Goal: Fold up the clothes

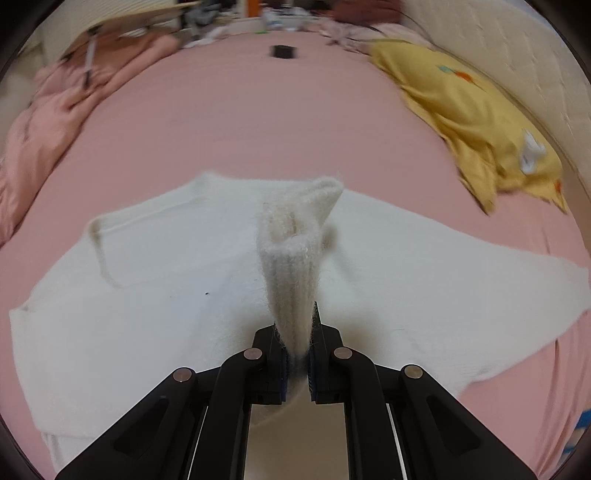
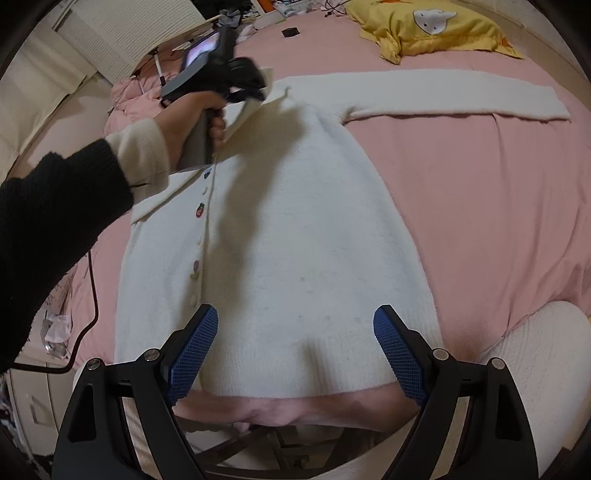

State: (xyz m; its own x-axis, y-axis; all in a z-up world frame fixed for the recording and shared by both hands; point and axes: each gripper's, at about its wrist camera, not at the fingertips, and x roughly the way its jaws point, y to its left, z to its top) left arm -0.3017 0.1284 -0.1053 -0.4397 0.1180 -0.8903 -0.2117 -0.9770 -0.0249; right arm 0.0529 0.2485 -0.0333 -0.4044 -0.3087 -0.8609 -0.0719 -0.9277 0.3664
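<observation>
Risk: biggest worry was the fuzzy knit slipping out of the left gripper (image 1: 295, 332), since only a thin ribbed bit of cuff was pinched between its pads
Cause: I'd guess a quick swing across the body would drag the rest of the white cardigan (image 2: 280, 221) along and rumple the flat panel
Other risk: sleeve could have landed crooked, so the fold line would end up skewed
Left gripper: clamped tight on the sleeve cuff (image 1: 295, 236), which stood up in a soft tube
Right gripper (image 2: 295, 354): jaws wide, nothing between them, hovering above the hem near the bed edge
Cardigan: lay spread on the pink sheet (image 2: 480, 206), far sleeve (image 2: 443, 96) stretched straight out
Texture: fluffy, hairy knit, ribbed at the cuff and hem, little coloured buttons down the placket
Nearby: crumpled yellow pillow (image 2: 424, 29), smooth cotton look, well apart from the cardigan
</observation>
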